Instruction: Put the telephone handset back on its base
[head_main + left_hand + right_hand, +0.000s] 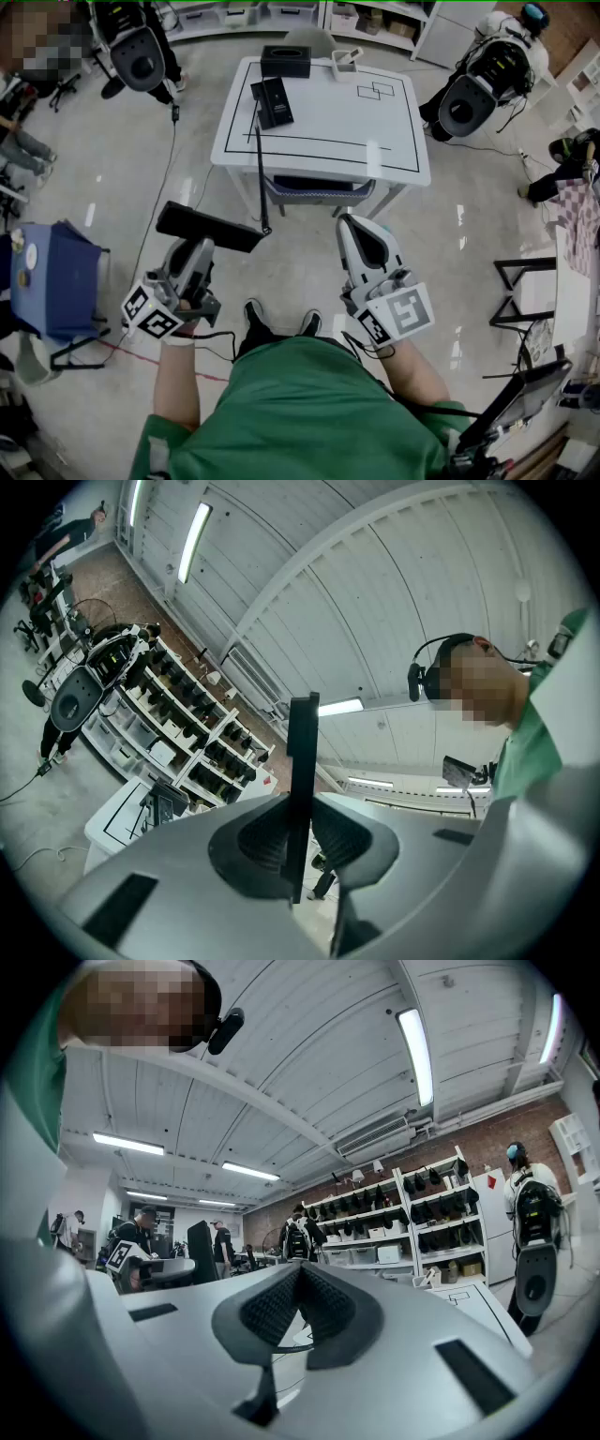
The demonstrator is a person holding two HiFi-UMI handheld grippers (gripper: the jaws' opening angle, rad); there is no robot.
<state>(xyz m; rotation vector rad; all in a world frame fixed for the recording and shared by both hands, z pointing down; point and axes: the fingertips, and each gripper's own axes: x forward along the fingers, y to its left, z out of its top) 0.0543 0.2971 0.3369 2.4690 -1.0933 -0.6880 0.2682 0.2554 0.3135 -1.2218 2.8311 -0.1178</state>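
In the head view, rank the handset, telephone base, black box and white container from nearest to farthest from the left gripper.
1. handset: clamped in the fingers of the left gripper.
2. telephone base: on the left part of the table.
3. black box: far edge, behind the base.
4. white container: far edge, right of the box.

The person wears a green shirt (291, 403) and black shoes (254, 311), with a black headset (419, 675) over the head. The left gripper (201, 246) and the right gripper (352, 225) have smooth light-grey shells and black ribbed pads (270, 1309). Each carries a white cube (398, 317) printed with black square markers. A thin black cable (221, 335) trails from the left one.
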